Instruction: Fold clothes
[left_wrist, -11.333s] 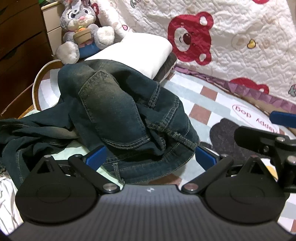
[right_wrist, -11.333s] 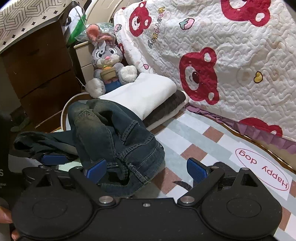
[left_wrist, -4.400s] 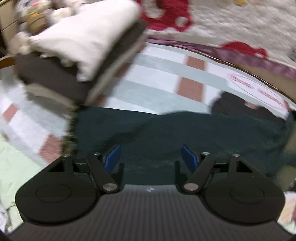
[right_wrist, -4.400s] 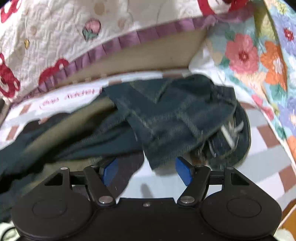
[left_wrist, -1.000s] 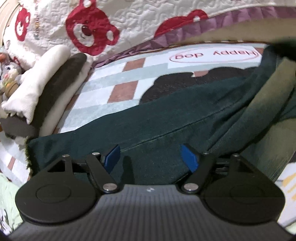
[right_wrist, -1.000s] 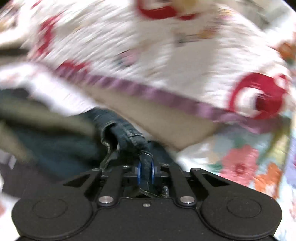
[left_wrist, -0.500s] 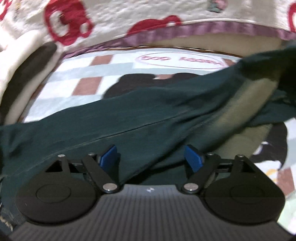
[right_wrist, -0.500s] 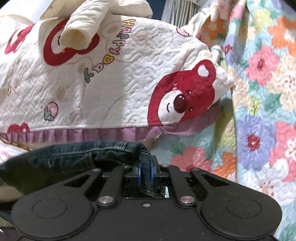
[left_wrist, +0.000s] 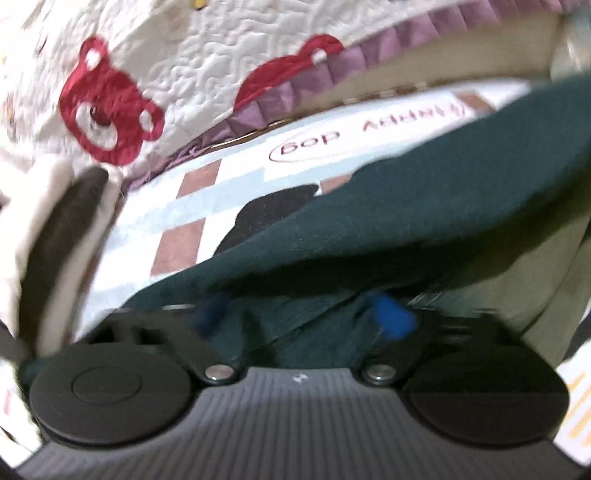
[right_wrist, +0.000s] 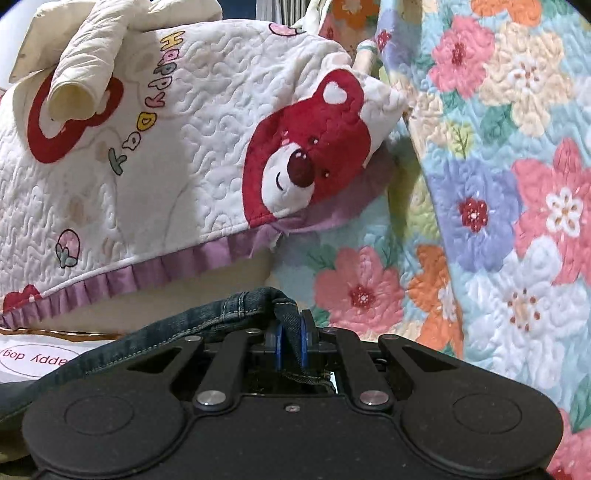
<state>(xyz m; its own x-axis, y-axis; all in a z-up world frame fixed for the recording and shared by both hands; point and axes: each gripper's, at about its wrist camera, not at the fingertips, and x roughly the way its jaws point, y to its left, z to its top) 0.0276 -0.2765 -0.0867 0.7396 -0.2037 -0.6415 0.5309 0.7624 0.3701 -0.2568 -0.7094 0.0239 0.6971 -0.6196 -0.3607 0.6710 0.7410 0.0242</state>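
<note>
The jeans (right_wrist: 229, 306) are being held clenched in the right gripper (right_wrist: 290, 345), while cloth is lying between the left gripper's (left_wrist: 299, 314) parted fingers, awaiting closure.

Left view: your motion blur smeared the whole frame, worst at the left edge.
Right view: sharp, evenly lit, with soft shadows.
Edges: fisheye bending and dark corners showed in both.

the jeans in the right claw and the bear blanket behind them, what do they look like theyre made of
The jeans look like dark blue denim: a matte woven face, pale contrast stitching along a thick folded hem, clamped in the right claw. The bear blanket looks like quilted cotton or a similar soft fabric: a puffy white surface with wavy stitch lines, red bear patches and a pleated purple trim.
</note>
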